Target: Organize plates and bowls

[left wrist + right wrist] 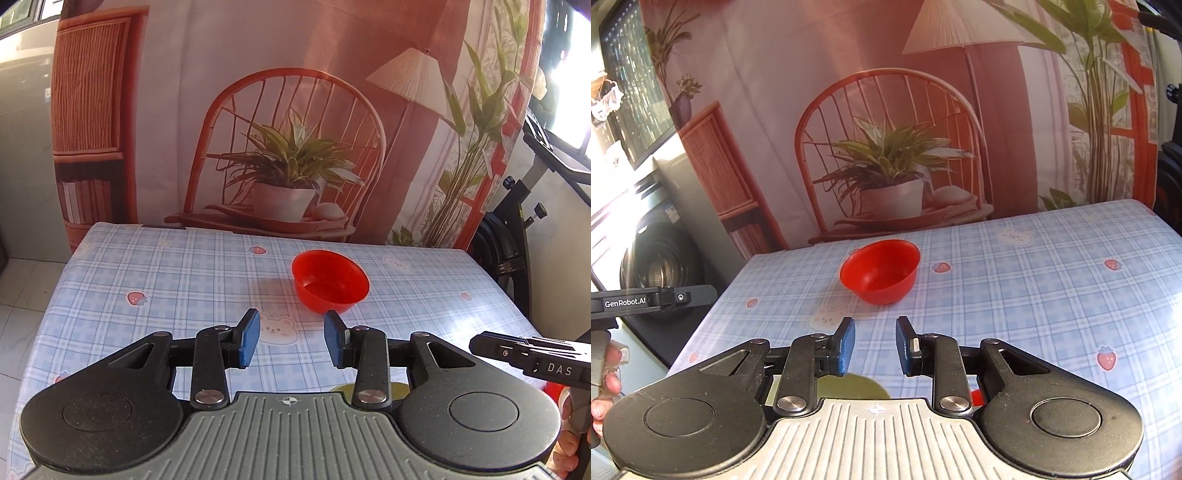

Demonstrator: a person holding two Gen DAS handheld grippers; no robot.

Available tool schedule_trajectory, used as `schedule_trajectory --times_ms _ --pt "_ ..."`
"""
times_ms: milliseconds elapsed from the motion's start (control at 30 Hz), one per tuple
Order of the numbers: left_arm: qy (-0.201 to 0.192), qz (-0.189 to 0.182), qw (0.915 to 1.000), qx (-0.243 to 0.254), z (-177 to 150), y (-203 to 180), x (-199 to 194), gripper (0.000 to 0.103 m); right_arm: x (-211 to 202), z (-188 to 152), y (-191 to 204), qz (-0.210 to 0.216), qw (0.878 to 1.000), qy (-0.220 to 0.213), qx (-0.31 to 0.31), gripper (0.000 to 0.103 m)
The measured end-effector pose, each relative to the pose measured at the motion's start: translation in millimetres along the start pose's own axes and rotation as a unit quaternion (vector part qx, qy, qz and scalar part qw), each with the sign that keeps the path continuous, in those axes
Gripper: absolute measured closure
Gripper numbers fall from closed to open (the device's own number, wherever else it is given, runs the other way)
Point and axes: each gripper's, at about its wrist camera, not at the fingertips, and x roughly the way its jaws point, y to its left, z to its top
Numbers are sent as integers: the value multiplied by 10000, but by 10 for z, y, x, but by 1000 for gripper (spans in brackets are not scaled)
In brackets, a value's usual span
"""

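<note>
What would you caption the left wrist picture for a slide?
Open left gripper hovers over a blue checked tablecloth, facing an upright red plastic bowl.

Left tongs [291,338] gaping above checked tablecloth [166,280], red bowl [330,280] just beyond

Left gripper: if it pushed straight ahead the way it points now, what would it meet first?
Probably the red bowl. The left gripper is open and empty, and the bowl sits just ahead, slightly right of its centerline, so the right finger might catch the near rim. Depth is uncertain.
</note>
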Motion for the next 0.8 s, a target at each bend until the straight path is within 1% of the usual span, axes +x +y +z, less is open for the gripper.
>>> schedule_trajectory --times_ms 167,267,300,333,433,467,567,700,767,800 --pt "103 -85 9999 47 158 9 402 63 376 225 -2 11 10000 25 -70 79" --pt "180 -218 9996 48 257 38 726 63 665 336 -104 -14 10000 97 4 79" --pt "189 -195 9996 54 284 37 876 63 762 354 -146 -62 9999 109 25 79" --pt "231 -151 9996 4 313 53 1015 63 858 360 -193 -117 9998 128 73 79" --pt "487 -187 9984 -240 368 129 1414 63 1138 368 -354 -193 9988 234 397 79" --pt "568 -167 9978 -287 376 151 1522 63 1222 375 -394 -226 9982 270 494 79" --pt "883 173 9955 -303 394 196 1823 63 1414 396 -485 -265 9966 342 708 79" --pt "1025 63 9936 -473 411 284 2042 64 1641 431 -564 -231 9940 482 953 79" --pt "1093 28 9931 -434 391 280 2119 64 1719 434 -575 -226 9934 535 987 79" --pt "1097 -11 9931 -406 374 276 2139 71 1766 439 -581 -215 9929 582 1012 79"
